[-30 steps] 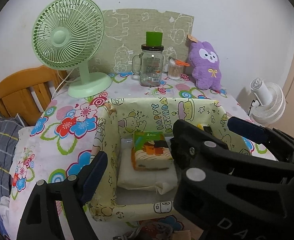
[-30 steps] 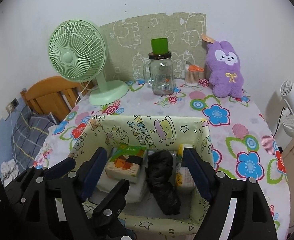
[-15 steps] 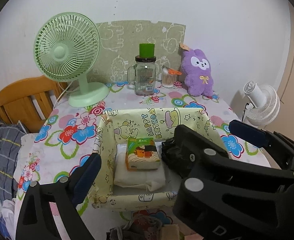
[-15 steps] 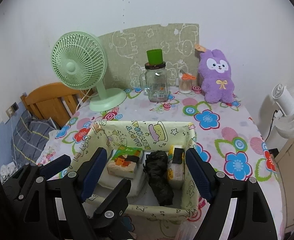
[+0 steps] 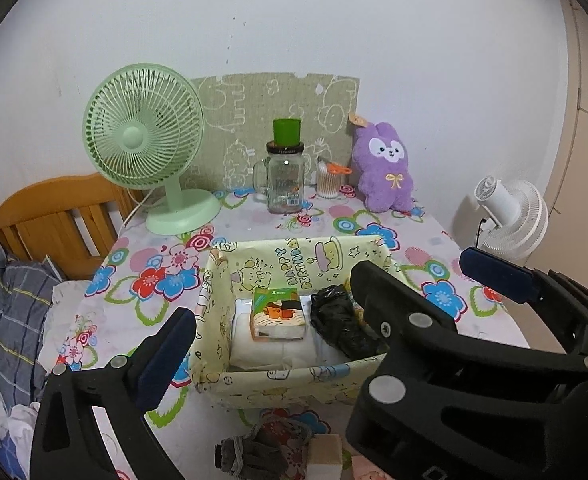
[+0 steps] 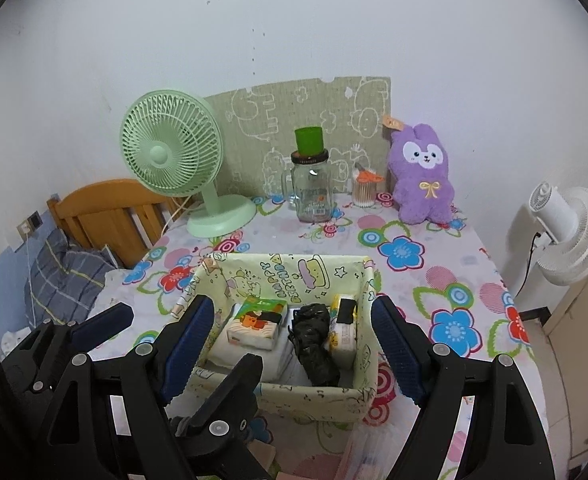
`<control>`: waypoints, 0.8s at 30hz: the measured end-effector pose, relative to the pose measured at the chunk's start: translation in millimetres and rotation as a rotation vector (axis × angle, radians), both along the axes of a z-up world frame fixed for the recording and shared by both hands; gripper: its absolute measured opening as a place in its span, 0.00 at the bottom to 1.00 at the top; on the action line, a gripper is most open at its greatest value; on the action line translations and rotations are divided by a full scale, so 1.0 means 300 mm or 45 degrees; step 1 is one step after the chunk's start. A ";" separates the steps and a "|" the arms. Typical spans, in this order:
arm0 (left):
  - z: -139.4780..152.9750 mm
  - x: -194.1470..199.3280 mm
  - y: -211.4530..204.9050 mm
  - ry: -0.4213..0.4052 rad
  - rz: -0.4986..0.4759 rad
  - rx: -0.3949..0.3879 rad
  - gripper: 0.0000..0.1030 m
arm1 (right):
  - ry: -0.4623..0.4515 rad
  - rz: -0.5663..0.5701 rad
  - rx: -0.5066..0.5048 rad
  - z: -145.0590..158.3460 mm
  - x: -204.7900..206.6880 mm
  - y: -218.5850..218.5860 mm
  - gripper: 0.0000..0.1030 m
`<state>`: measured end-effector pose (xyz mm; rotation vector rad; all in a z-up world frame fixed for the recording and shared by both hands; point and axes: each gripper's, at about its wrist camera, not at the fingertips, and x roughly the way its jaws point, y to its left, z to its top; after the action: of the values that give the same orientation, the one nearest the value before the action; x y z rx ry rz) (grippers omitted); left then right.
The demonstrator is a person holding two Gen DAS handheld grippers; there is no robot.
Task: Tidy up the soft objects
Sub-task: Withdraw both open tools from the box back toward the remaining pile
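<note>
On worktop (image 6: 433, 276): box (image 6: 349, 280) now farther off than a second ago.
Box contents: tissue pack (image 6: 256, 326), black bag (image 6: 313, 340), yellow pack (image 6: 343, 330).
Left gripper (image 5: 329, 312): jaws opening, nothing between.
Right gripper (image 6: 294, 344): released, empty.
Meaning: packing likely finished.

A home, most likely a bedroom: a wooden bed headboard (image 5: 54, 216) with plaid bedding (image 5: 10, 312) stands right beside the desk (image 6: 433, 276), which wears a flower-print cloth. On it sit a green desk fan (image 5: 146, 148), a purple plush rabbit (image 6: 423, 176) (paper tag on one ear) and a glass mug jar (image 5: 284, 184), with a white floor fan (image 6: 569, 236) against the plain wall.
</note>
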<state>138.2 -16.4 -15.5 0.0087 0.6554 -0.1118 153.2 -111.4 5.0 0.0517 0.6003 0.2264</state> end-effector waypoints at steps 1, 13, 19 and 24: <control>0.005 -0.009 -0.003 -0.007 -0.001 0.001 1.00 | -0.007 -0.003 0.000 0.007 -0.012 -0.003 0.82; 0.062 -0.107 -0.021 -0.078 -0.013 0.010 1.00 | -0.068 -0.015 -0.002 0.063 -0.125 -0.025 0.86; 0.077 -0.150 -0.029 -0.101 -0.021 0.011 1.00 | -0.081 -0.022 -0.003 0.078 -0.173 -0.032 0.86; 0.079 -0.183 -0.034 -0.116 -0.025 0.015 1.00 | -0.090 -0.025 -0.014 0.082 -0.208 -0.034 0.88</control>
<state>83.2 -26.6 8.3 0.0318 0.5649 -0.1260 90.7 -121.6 29.5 0.0387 0.5301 0.2054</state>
